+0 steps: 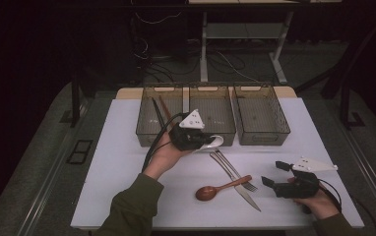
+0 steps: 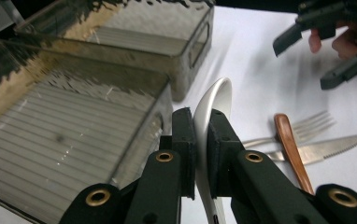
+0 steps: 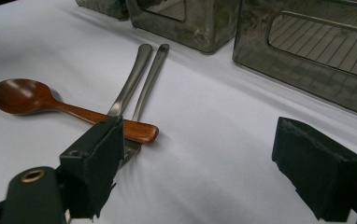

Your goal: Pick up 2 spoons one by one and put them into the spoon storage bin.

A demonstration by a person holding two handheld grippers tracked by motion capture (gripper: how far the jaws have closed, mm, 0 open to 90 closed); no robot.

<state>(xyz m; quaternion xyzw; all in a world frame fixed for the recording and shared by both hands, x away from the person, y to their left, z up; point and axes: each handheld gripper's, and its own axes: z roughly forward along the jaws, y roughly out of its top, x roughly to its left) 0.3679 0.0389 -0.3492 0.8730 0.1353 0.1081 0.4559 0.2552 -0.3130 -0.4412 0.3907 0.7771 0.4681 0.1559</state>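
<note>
The left tool (image 2: 202,140) is clamped on a glossy white ceramic spoon (image 2: 214,105), just beside a smoky clear plastic bin (image 2: 74,135). Best lift clear of its rim. The right tool (image 3: 214,163) gapes.

my left gripper (image 2: 203,140) pinches a white spoon (image 2: 214,105) edge-on. smoky bins (image 2: 74,121) at nine o'clock. fork (image 2: 307,126), knife (image 2: 326,147) and wooden handle (image 2: 291,149) at three; my other gripper (image 2: 326,51) at one.
</note>
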